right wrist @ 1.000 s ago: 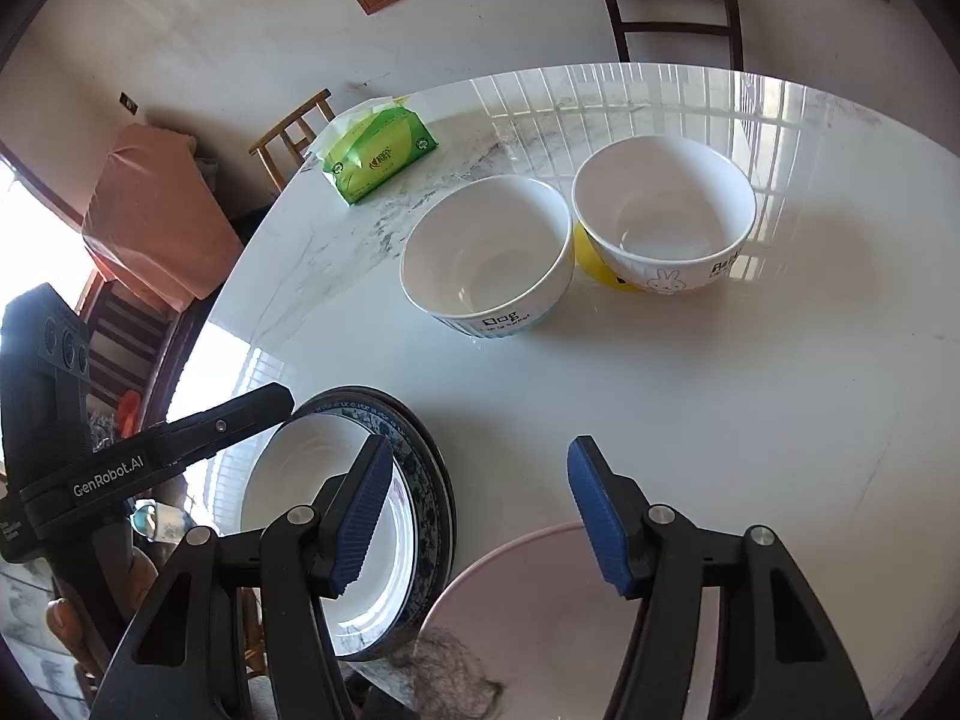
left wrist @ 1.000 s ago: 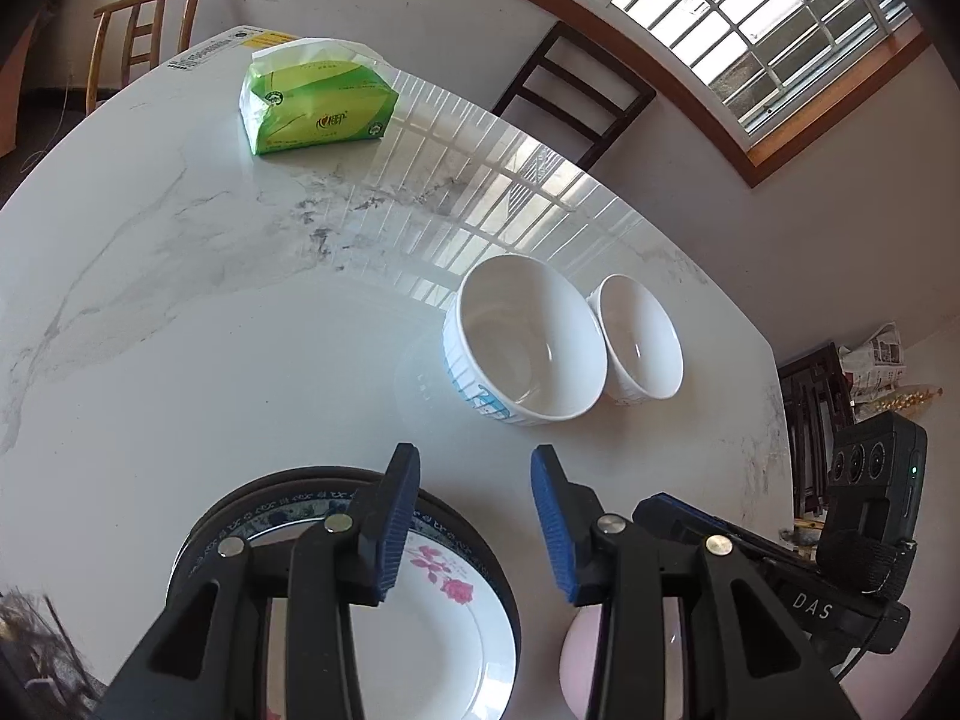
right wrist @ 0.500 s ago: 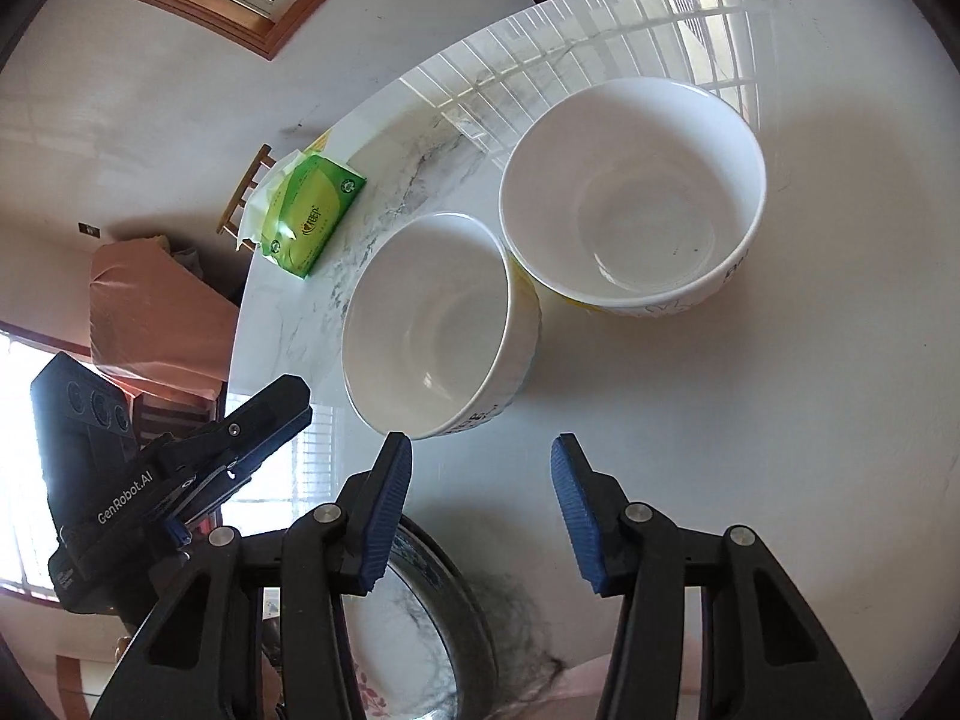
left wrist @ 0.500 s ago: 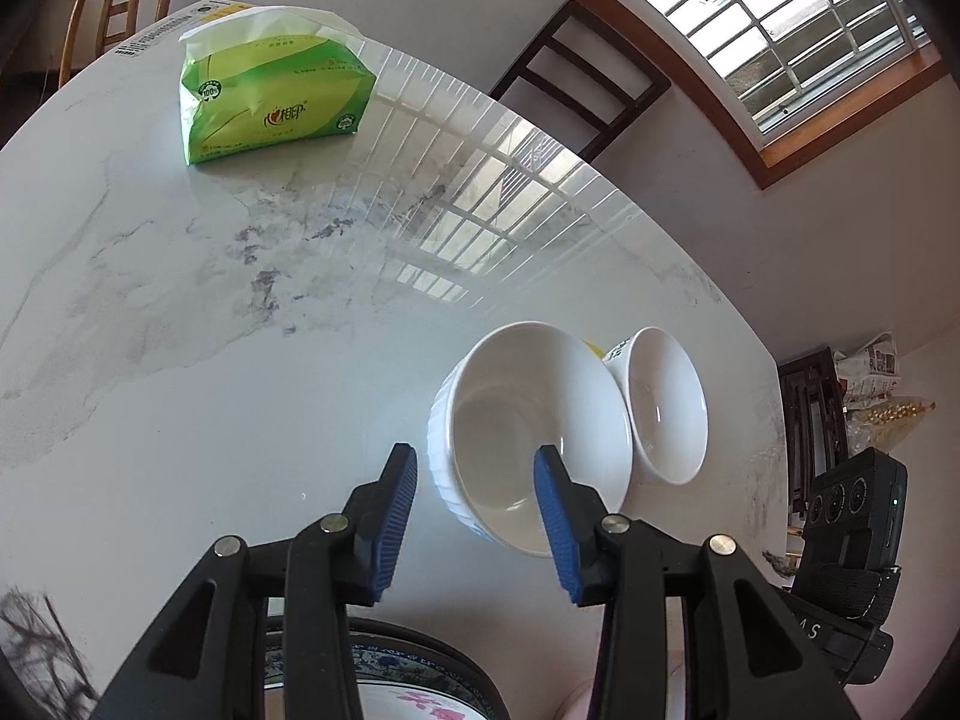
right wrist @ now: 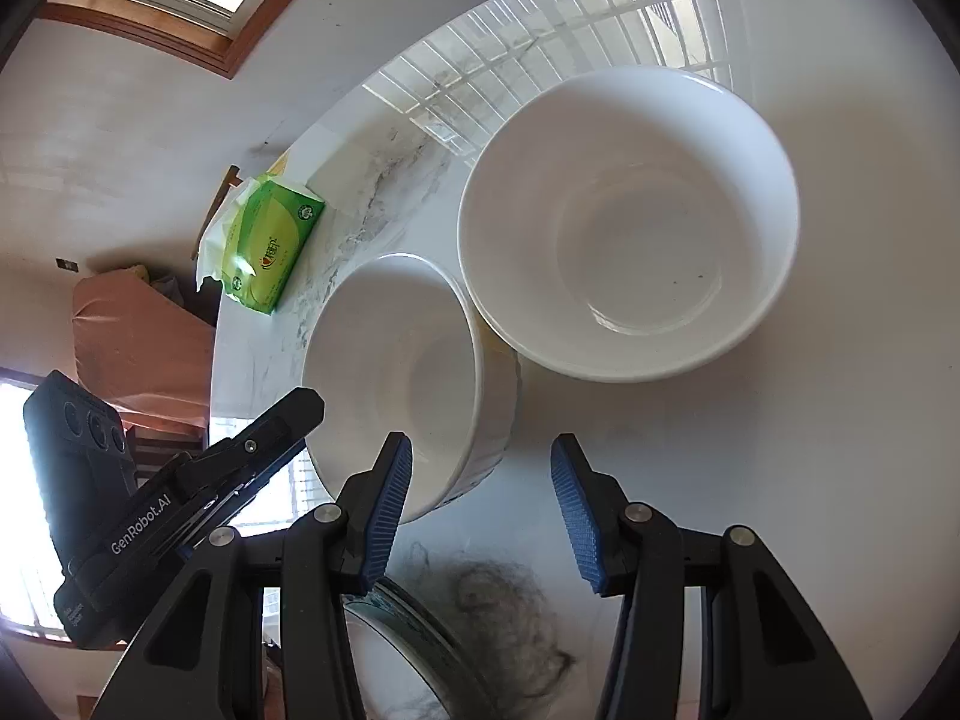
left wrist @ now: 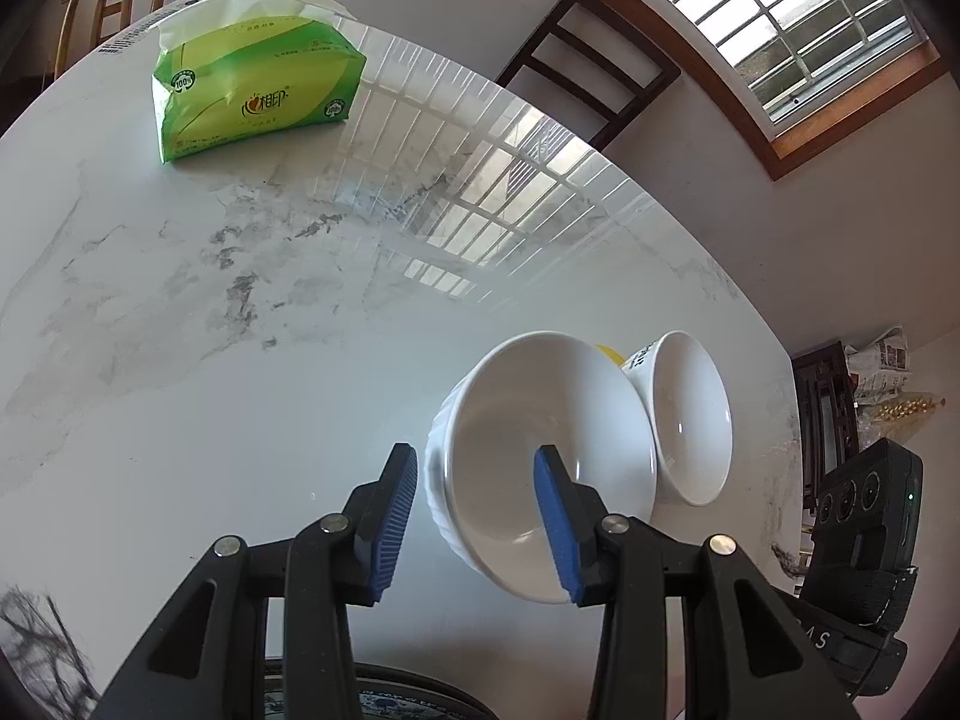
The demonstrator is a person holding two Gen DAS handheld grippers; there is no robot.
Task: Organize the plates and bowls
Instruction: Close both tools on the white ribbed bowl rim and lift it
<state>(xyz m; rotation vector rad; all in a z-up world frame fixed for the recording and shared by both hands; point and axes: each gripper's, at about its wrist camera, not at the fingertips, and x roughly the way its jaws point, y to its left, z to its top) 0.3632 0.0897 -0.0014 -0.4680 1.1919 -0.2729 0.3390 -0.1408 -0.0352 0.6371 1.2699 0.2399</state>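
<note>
We are viewing a marble table (left wrist: 180, 360) from both wrist cameras. Nearest to us, a patterned plate (left wrist: 408, 705) is showing only its dark rim at the bottom edge of the left view; in the right view the same plate (right wrist: 414, 618) is lying just beside a dark tangle of hair-like strands (right wrist: 498, 594).

The left gripper (left wrist: 474, 516) is straddling the near wall of the ribbed bowl (left wrist: 522, 480) — one pad outside, one over the interior. Its jaws are standing apart, and we are seeing a gap between the outer pad and the wall, so nothing is being gripped.

The right gripper (right wrist: 480, 510) is hanging over bare table, its jaws parted with nothing between them. In that view the ribbed bowl (right wrist: 414, 384) is sitting just left of its left finger.

Beyond, the second bowl (left wrist: 690, 420) is standing close against the ribbed one — we cannot tell whether they are touching. In the right view this bowl (right wrist: 630, 228) is looking the larger.

Farther back, a green tissue pack (left wrist: 258, 102) is resting near the far edge. Chairs (left wrist: 594, 84) and a window (left wrist: 780, 18) are lying past the table.
</note>
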